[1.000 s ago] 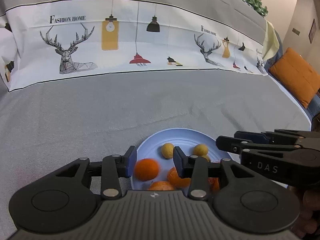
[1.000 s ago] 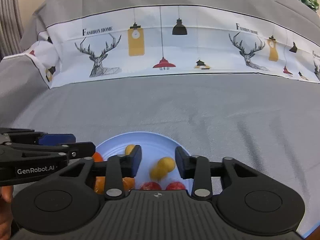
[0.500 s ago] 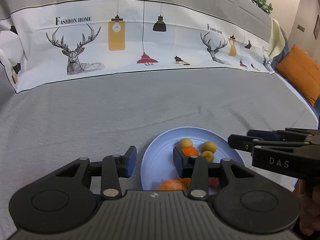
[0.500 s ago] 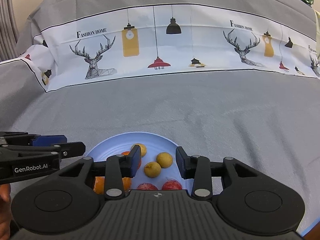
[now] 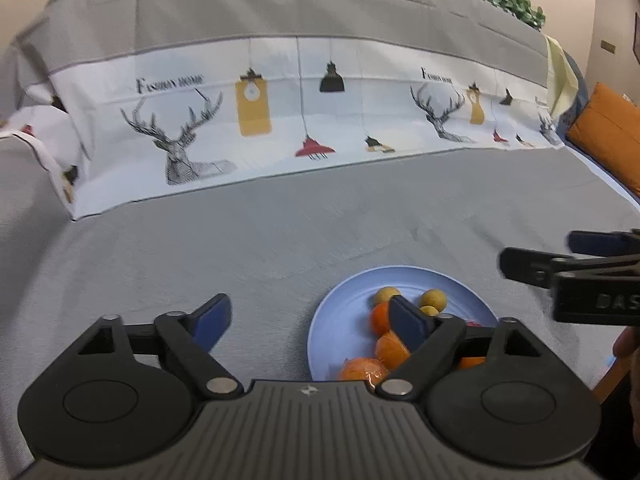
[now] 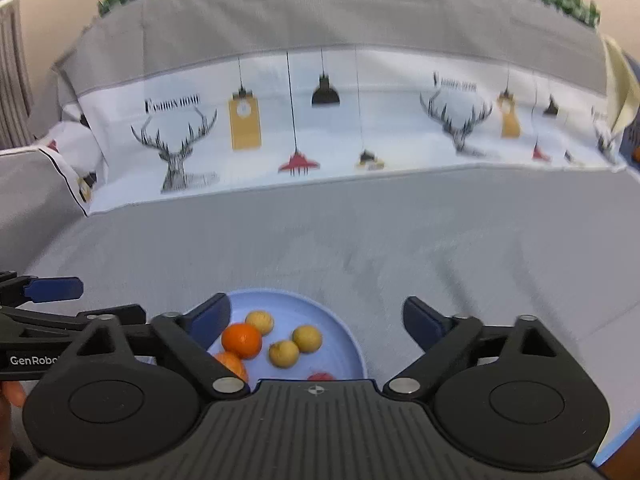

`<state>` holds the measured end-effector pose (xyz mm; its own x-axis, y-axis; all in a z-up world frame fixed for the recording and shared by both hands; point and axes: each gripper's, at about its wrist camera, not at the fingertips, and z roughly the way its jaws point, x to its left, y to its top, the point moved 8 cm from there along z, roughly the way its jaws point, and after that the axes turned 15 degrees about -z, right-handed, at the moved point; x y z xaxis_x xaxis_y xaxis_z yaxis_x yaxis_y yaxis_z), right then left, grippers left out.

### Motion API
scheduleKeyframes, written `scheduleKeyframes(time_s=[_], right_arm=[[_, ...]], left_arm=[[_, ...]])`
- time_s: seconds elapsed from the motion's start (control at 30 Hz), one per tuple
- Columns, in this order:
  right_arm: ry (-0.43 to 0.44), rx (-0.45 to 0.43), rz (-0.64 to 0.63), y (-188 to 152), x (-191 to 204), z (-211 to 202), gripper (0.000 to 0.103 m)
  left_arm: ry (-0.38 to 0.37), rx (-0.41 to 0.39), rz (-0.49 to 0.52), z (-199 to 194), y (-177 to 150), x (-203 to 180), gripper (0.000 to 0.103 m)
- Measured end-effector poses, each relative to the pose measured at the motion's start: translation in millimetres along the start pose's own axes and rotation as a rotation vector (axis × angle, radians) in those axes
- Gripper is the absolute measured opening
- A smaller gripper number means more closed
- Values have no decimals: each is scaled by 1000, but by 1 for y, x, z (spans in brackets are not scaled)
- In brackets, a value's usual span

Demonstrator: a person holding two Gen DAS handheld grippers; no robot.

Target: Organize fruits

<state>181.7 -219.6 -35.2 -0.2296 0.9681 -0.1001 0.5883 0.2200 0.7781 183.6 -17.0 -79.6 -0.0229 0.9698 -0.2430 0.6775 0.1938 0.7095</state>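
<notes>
A light blue plate (image 5: 344, 320) lies on the grey cloth and holds several oranges (image 5: 390, 350) and small yellow fruits (image 5: 433, 299). My left gripper (image 5: 310, 318) hovers above the plate's left edge, its jaws opening wide with nothing between them. In the right wrist view, an orange (image 6: 242, 340), yellow fruits (image 6: 307, 339) and a red fruit (image 6: 320, 376) rest on the plate (image 6: 340, 360). My right gripper (image 6: 318, 320) hangs over it, jaws also opening, touching no fruit. Each gripper shows at the edge of the other's view.
Grey cloth (image 5: 280, 240) covers the surface around the plate. A white band printed with deer and lamps (image 5: 304, 120) runs along the back. An orange cushion (image 5: 608, 136) sits at the far right. A hand (image 5: 628, 344) holds the right gripper.
Both pairs of jaws have swung wide apart. The orange and the yellow fruit seen between the fingers earlier now lie on the plate. Both grippers have drawn back and up.
</notes>
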Motion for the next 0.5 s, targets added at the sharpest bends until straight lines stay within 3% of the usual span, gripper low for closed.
scheduleKeyframes(time_s=[0.1,0.27,0.5], right_arm=[[-30,-30,3,-3,-2,-20,102],[-57,-19,27,-29,0,-54,102],[-65,26,75,-58,-6,-57,102]], left_arm=[[26,1,-54,-18,-8,1,100],[92,79,-99,-44,-41,-5,101],[102,112,-34,-46,-65,-20,101]])
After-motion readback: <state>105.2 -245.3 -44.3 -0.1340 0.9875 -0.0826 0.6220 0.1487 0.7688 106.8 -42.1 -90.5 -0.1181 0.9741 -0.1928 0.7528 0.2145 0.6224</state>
